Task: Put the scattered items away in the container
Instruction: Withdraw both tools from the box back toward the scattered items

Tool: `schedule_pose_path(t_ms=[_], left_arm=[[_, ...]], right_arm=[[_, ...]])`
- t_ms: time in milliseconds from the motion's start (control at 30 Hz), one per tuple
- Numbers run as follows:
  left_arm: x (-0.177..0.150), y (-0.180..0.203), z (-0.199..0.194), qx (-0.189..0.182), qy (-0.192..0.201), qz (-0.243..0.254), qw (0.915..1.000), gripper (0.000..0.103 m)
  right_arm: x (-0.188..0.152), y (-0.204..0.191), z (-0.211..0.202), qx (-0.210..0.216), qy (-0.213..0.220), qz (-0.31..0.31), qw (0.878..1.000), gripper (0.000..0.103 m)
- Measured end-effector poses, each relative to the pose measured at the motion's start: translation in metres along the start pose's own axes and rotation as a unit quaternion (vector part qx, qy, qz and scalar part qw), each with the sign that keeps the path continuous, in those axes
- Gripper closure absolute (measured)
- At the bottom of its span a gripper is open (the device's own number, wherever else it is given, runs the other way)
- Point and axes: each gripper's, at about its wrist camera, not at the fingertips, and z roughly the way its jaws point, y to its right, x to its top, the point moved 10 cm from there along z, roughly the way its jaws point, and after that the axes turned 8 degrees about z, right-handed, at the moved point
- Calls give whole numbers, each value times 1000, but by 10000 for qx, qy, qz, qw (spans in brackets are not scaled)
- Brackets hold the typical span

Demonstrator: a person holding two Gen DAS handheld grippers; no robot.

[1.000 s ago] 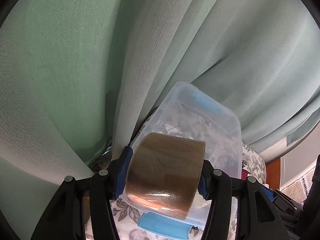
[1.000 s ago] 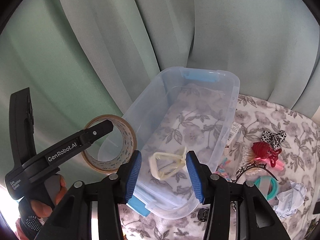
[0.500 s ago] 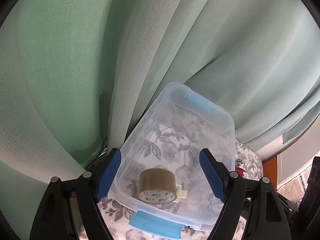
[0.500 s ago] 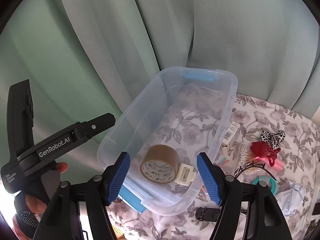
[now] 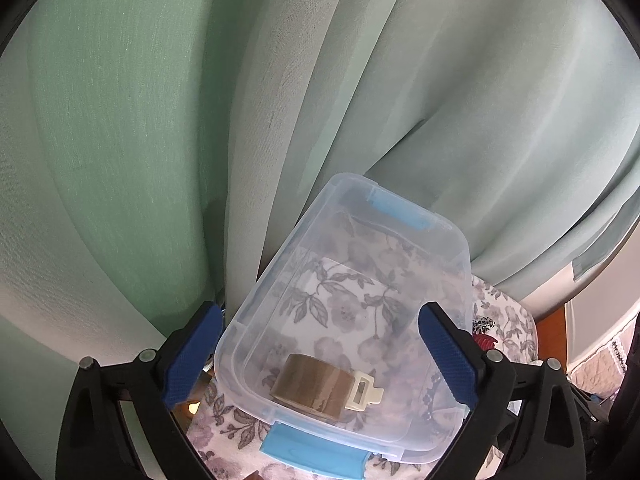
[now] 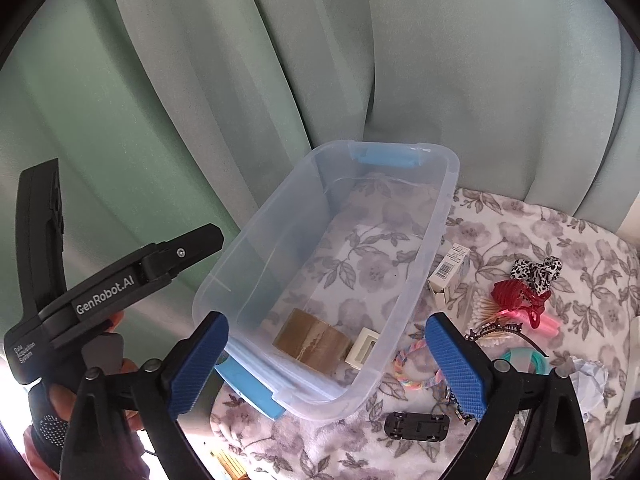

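Observation:
A clear plastic bin [image 5: 460,248] with blue latches stands on a flowered cloth; it also shows in the right wrist view [image 6: 440,216]. Inside at its near end lie a brown tape roll [image 5: 312,386] [image 6: 312,338] and a cream clip [image 5: 362,392] [image 6: 362,348]. My left gripper [image 5: 320,360] is open and empty above the bin's near end. My right gripper [image 6: 328,364] is open and empty above the bin's near right corner. The left gripper's body [image 6: 120,284] shows at the left of the right wrist view.
To the right of the bin on the cloth [image 6: 560,240] lie a small white box [image 6: 448,276], a red hair claw [image 6: 516,294], a spotted scrunchie [image 6: 536,270], cotton swabs [image 6: 488,312], a pastel braided band [image 6: 416,368], a teal ring [image 6: 524,360] and a black clip [image 6: 416,426]. Green curtains [image 5: 280,80] hang behind.
My left gripper opened and dropped the tape roll into the bin. My right gripper opened and dropped the cream clip beside it. Both grippers have since drawn back a little.

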Motion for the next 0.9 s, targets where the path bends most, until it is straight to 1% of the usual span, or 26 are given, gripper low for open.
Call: schedule_pose_path(t_ms=[100,367,633,800,900], left_arm=[[1,1,-2,1,36,21,10000,0],[6,8,-11,-10,234,133,9996,0],[11,10,-23,54,440,101,9990,0],[12,14,-30,120,506,153,9985,0],[12,18,-33,100,546,170,9983,0]], right_arm=[[1,5,-3,-8,45,90,9999,0],[4,16,-13,-49,229,244,9994,0],[8,18,-30,-41,617,174,9979,0],[10,21,-43,-22,853,192,9962,0],[10,25,-50,-54,966,209,9951,0]])
